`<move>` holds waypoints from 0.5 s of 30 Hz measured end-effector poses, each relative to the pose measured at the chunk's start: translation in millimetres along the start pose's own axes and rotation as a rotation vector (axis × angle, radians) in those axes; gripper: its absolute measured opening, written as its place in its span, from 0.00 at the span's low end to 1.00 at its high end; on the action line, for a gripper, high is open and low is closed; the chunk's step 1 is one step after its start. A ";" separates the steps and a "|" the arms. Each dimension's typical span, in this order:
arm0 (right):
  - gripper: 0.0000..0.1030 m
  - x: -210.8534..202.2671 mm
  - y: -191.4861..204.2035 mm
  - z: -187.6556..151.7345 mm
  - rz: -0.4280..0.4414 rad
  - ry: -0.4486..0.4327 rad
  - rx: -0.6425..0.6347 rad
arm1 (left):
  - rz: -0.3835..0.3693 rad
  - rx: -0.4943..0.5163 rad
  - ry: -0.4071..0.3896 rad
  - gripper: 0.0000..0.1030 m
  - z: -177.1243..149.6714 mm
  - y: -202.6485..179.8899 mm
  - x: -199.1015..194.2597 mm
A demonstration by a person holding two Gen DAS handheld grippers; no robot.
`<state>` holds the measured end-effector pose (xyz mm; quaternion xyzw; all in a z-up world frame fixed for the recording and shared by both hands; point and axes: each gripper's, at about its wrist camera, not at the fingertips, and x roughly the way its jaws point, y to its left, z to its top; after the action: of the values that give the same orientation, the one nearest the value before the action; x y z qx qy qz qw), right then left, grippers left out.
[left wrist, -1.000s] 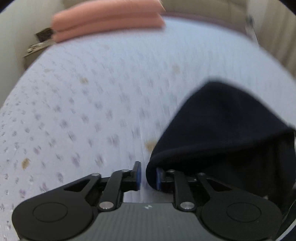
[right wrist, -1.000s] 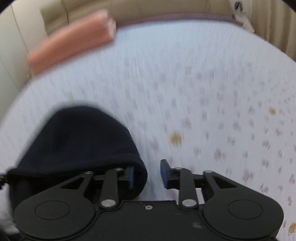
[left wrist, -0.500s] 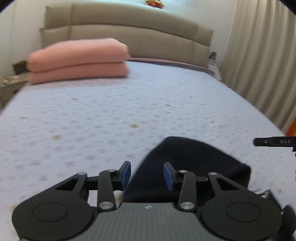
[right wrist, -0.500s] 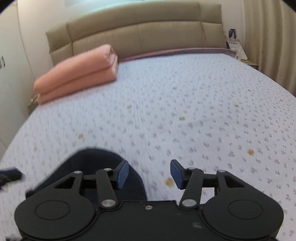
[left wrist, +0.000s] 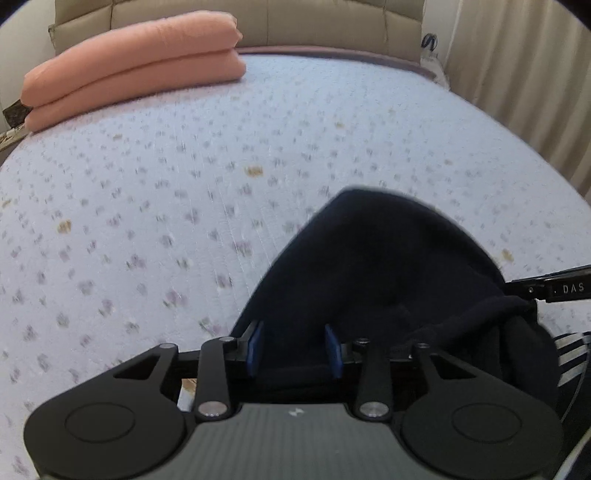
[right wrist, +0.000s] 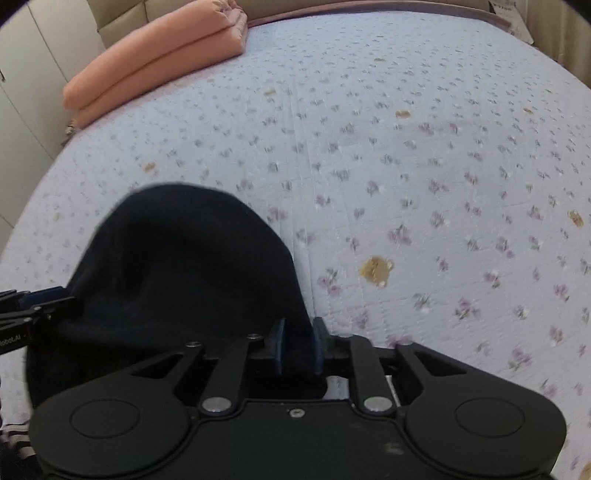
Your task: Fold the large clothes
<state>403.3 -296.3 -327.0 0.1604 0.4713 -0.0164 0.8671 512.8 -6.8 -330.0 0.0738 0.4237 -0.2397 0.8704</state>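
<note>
A dark navy garment (left wrist: 376, 258) lies bunched on the flowered bedspread (left wrist: 147, 206), rounded like a hood. My left gripper (left wrist: 293, 349) has its near edge filling the gap between the blue pads (left wrist: 255, 347); the jaws are closing. In the right wrist view the same garment (right wrist: 184, 258) sits at lower left. My right gripper (right wrist: 298, 341) is closing on a fold at the garment's right edge, pinched between narrow-set pads. Each gripper shows at the edge of the other's view: the right gripper's tip (left wrist: 546, 288) and the left gripper's tip (right wrist: 29, 306).
A folded pink blanket (left wrist: 129, 74) lies at the head of the bed by the beige headboard (left wrist: 332, 22). Curtains (left wrist: 517, 74) hang on the right, a white wardrobe (right wrist: 22, 110) stands on the left. Striped cloth (left wrist: 572, 354) shows beside the garment.
Half a second ago both grippers stood wide open over the garment's edge, tilted up toward the headboard. Now both point lower, and their jaws have narrowed with dark cloth between the pads.
</note>
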 end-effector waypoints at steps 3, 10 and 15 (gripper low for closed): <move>0.74 -13.1 -3.2 19.7 0.047 -0.060 -0.028 | -0.012 -0.022 -0.082 0.47 19.6 12.1 -15.8; 0.80 42.4 -7.2 49.1 0.170 0.086 -0.034 | -0.135 -0.084 0.086 0.72 58.3 32.9 43.2; 0.82 60.5 -3.2 47.4 0.229 0.139 -0.022 | -0.306 -0.216 0.168 0.73 58.7 56.5 77.4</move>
<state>474.8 -305.9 -353.7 0.2046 0.5089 0.0989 0.8303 621.9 -4.2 -357.1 -0.0656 0.5244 -0.3155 0.7882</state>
